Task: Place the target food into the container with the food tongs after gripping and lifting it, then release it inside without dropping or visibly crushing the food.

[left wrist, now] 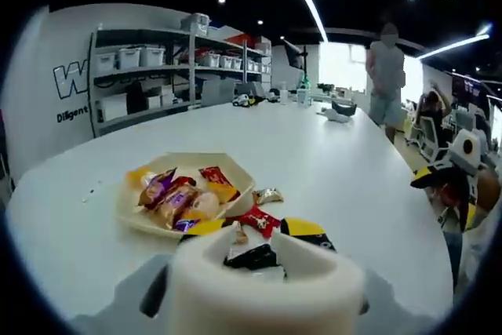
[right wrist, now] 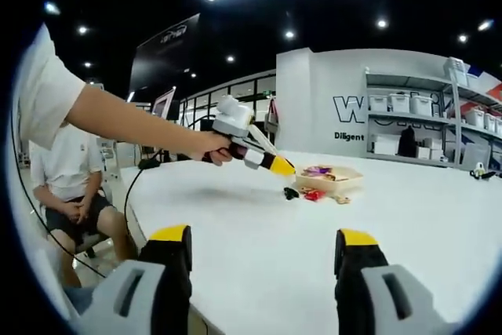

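Observation:
A cream tray [left wrist: 235,169] holding several wrapped snacks [left wrist: 176,194] sits on the white table. In front of it lie a gold packet [left wrist: 267,194], a red packet [left wrist: 259,220] and a black-and-white packet [left wrist: 252,256]. My left gripper [left wrist: 257,231] hovers just above these loose packets, its yellow-tipped jaws a narrow gap apart with nothing clamped. In the right gripper view a hand holds the left gripper [right wrist: 280,166] above the black packet [right wrist: 291,192], short of the tray [right wrist: 349,182]. My right gripper [right wrist: 263,241] stands open and empty, well back from the tray.
Shelving with storage bins [left wrist: 157,76] lines the wall behind the table. Small objects [left wrist: 337,109] sit at the table's far end, where a person [left wrist: 386,76] stands. A seated person [right wrist: 74,186] and a dangling cable [right wrist: 133,186] are beside the table's near edge.

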The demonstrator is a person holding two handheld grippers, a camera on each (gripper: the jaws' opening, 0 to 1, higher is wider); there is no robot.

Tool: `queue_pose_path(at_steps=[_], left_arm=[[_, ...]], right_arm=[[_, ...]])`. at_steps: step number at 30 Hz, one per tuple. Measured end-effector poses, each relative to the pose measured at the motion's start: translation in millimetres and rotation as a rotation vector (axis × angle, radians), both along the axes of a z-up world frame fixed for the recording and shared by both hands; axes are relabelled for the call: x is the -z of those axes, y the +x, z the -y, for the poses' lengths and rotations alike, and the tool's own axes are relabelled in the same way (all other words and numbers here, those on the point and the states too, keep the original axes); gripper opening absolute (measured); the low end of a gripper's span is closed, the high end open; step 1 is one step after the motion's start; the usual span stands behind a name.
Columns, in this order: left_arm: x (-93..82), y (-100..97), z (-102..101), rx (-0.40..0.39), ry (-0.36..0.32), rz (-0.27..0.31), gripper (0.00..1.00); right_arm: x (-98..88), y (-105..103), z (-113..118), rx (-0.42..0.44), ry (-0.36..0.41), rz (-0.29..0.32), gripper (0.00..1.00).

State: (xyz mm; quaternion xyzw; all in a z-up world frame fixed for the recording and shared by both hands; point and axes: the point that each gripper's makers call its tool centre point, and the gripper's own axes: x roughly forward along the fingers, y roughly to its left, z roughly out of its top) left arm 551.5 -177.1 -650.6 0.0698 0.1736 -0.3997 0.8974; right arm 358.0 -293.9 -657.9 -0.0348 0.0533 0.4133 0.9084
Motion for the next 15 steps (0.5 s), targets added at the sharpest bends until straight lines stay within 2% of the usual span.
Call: queue_pose_path(at_steps=[1, 3, 9, 12, 13, 15], left_arm=[[4.4, 0.5, 1, 0.016, 0.011, -0.020, 0.26], [8.3, 2.0, 0, 0.024, 0.037, -0.025, 0.26], [14.5, 5.8, 1, 0.037, 0.032, -0.065, 0.26], [24.9, 2.0, 1, 0.032, 0.030, -0.131, 0.26], [23.1, 0.1, 2, 0.025, -0.011, -0.153, 0.26], [25.2, -3.7, 2, 0.014, -0.023, -0.196, 0.26]], right_arm=[[0.0, 1, 2, 0.004, -0.001, 0.000, 0.72], [-0.1, 1, 3, 0.007, -0.002, 0.000, 0.72], [0.0, 3, 7, 0.018, 0.002, -0.002, 0.72], [1.8, 3, 6, 0.017, -0.001, -0.005, 0.72], [2.0, 2, 6, 0.016, -0.001, -0.005, 0.72], [2.4, 2, 5, 0.015, 0.000, -0.006, 0.72]])
